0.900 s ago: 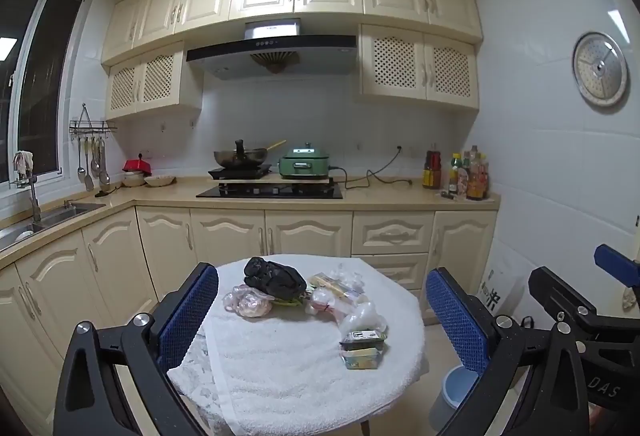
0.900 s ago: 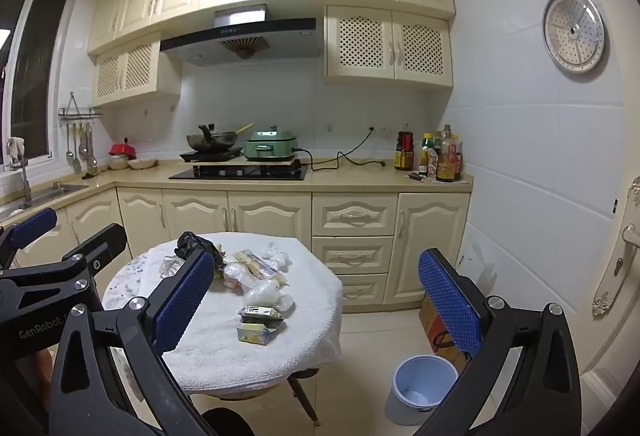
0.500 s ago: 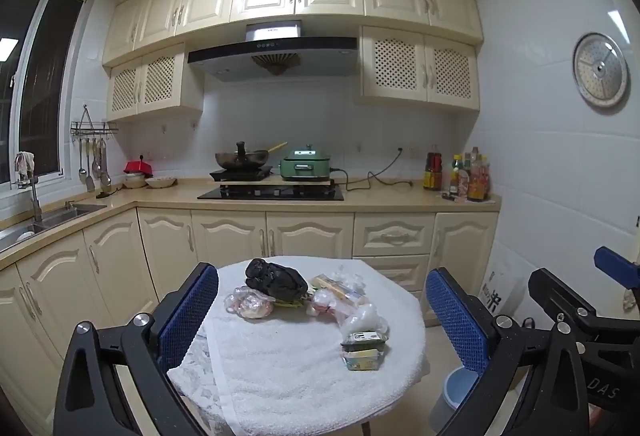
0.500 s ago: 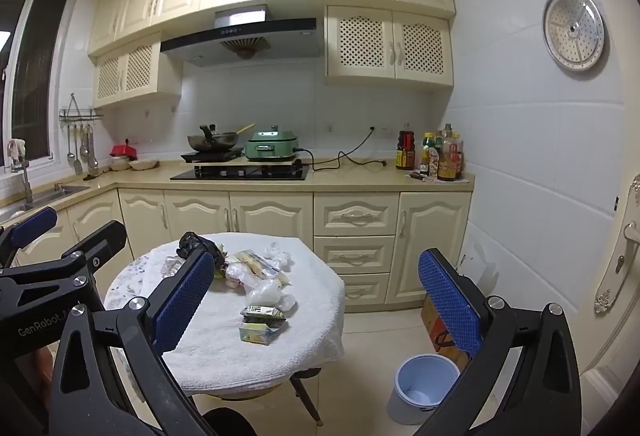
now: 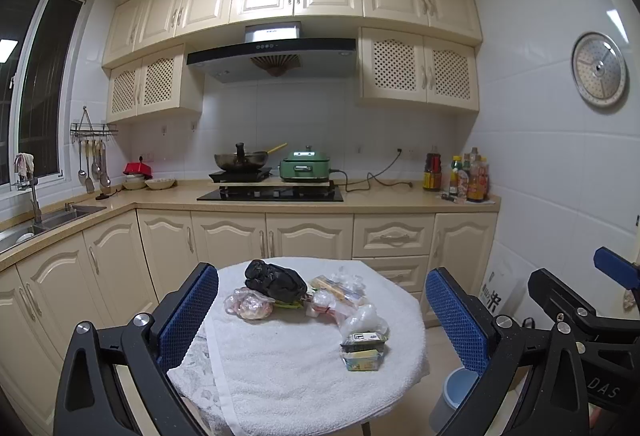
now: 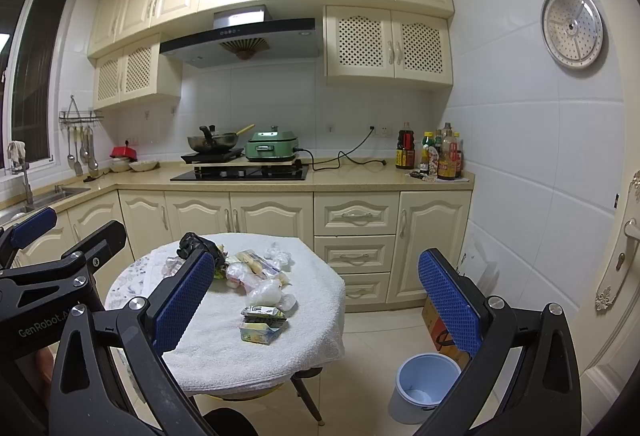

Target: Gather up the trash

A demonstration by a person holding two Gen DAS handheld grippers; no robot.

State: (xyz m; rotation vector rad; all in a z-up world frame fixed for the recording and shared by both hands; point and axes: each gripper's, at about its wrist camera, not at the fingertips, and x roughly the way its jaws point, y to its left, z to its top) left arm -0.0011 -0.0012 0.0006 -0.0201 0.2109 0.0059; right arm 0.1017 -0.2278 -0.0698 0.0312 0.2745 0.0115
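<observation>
Room: kitchen with cream cabinets; round table (image 5: 280, 376) under a white towel.
Left gripper (image 5: 322, 320): jaws wide apart, holding nothing, raised short of the table.
Right gripper (image 6: 316, 300): jaws wide apart, empty.
Trash (image 5: 320, 296): bags and wrappers clustered mid-table, black bag (image 5: 276, 278) rearmost.
Carton (image 6: 262, 330): lying flat, nearest the front edge.
Bin (image 6: 426, 380): pale blue, on the floor right of the table.
Writing: "GenRobot" on the left gripper's body; carton label unreadable.

Legible markings
"GenRobot" on left gripper (image 6: 52, 320) body; "DAS" on right gripper (image 5: 604, 392) body.
</observation>
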